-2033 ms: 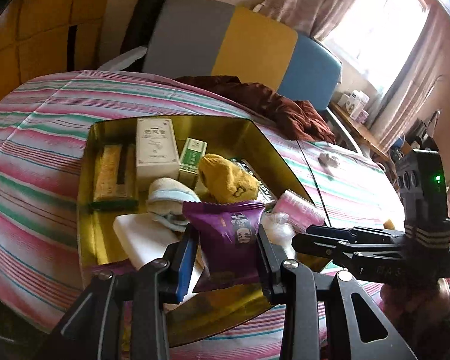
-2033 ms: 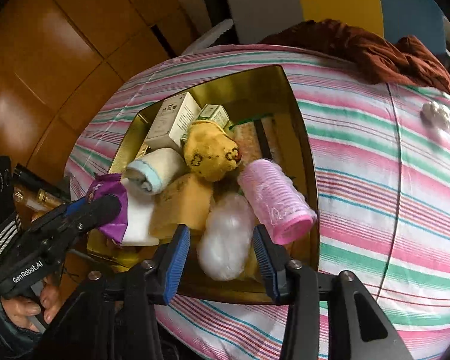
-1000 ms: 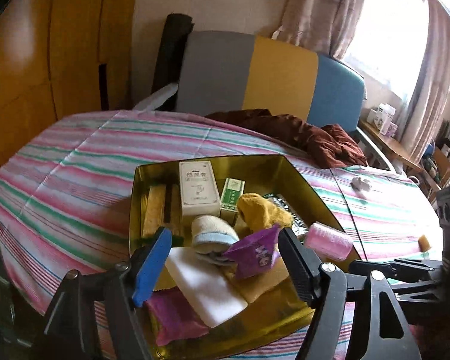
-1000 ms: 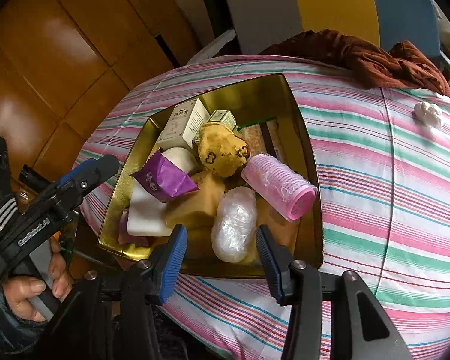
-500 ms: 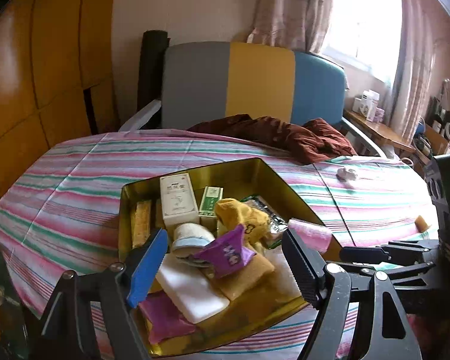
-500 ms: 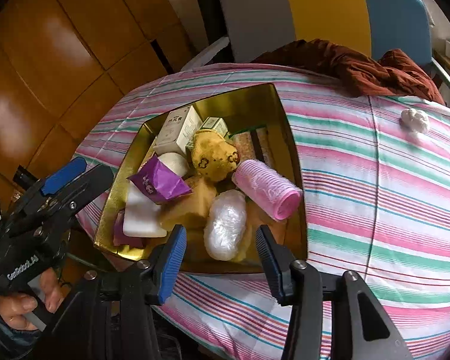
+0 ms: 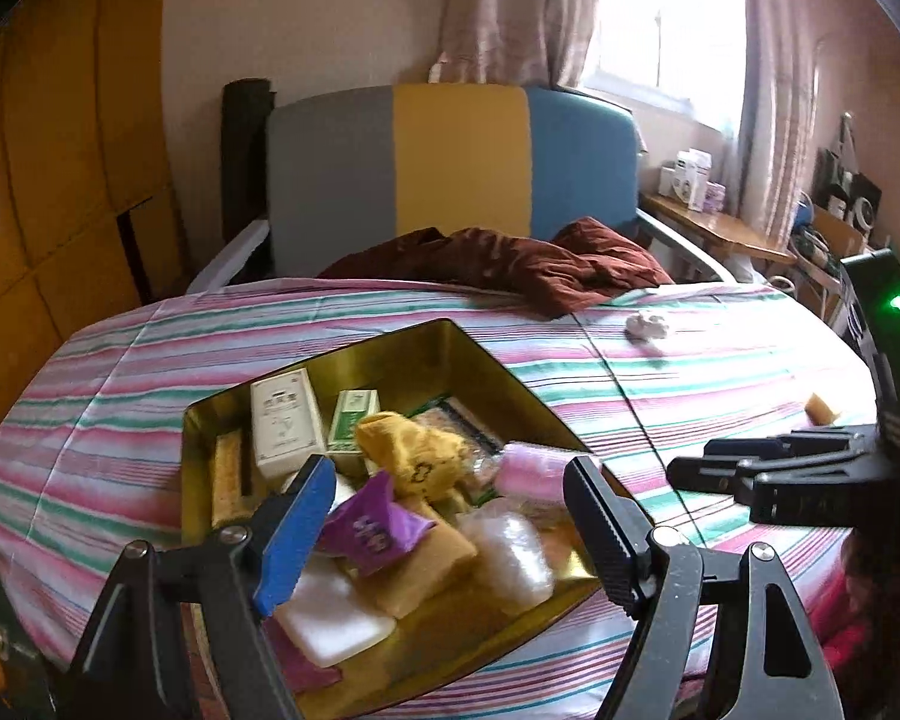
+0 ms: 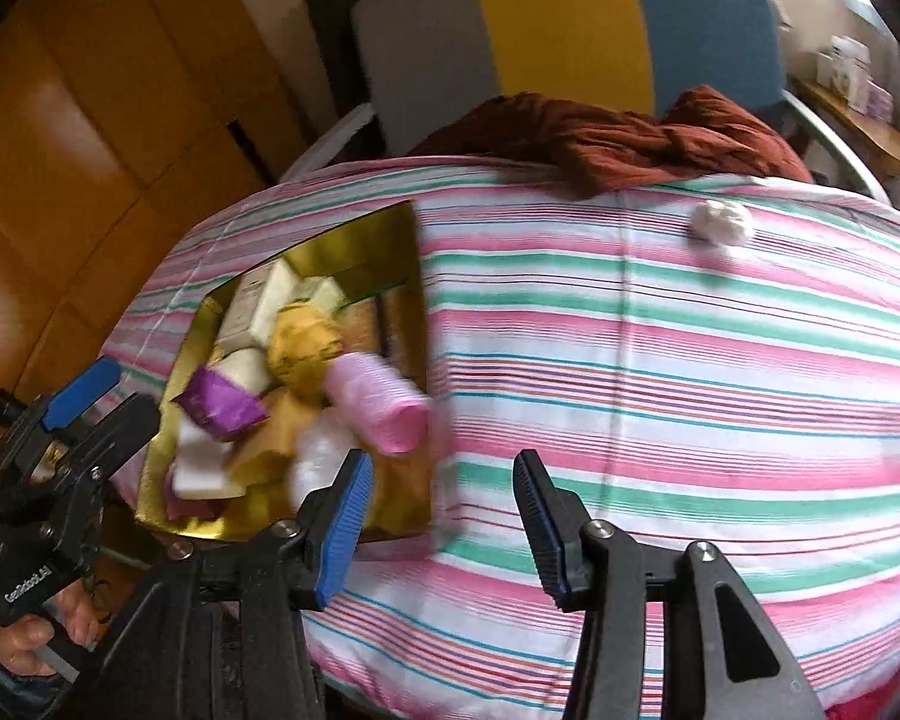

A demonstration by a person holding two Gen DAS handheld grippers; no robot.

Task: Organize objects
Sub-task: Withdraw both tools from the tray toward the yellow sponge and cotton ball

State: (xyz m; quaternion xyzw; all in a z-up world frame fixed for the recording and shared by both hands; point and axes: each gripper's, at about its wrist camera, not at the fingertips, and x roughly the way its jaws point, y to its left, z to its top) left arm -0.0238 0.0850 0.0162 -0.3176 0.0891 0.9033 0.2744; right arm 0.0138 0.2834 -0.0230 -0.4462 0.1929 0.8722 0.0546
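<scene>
A gold tin box (image 7: 498, 369) (image 8: 402, 240) sits on the striped table, filled with a purple snack packet (image 7: 372, 525) (image 8: 219, 399), a yellow sock (image 7: 417, 450), a pink roller (image 7: 528, 471) (image 8: 381, 399), white boxes (image 7: 282, 420) and a clear bag (image 7: 507, 546). My left gripper (image 7: 444, 528) is open and empty, held back above the box's near edge. My right gripper (image 8: 438, 522) is open and empty over the bare cloth right of the box. A white cotton ball (image 7: 648, 324) (image 8: 720, 222) and a small tan piece (image 7: 822, 408) lie on the cloth.
A crumpled brown cloth (image 7: 510, 267) (image 8: 618, 138) lies at the table's far edge in front of a grey, yellow and blue chair back (image 7: 450, 168). A wooden wall (image 8: 90, 120) stands at left. A side shelf with small items (image 7: 702, 204) is at right.
My left gripper opened, dropped the purple packet into the box and pulled back. My right gripper has swung right, away from the box, over the striped cloth.
</scene>
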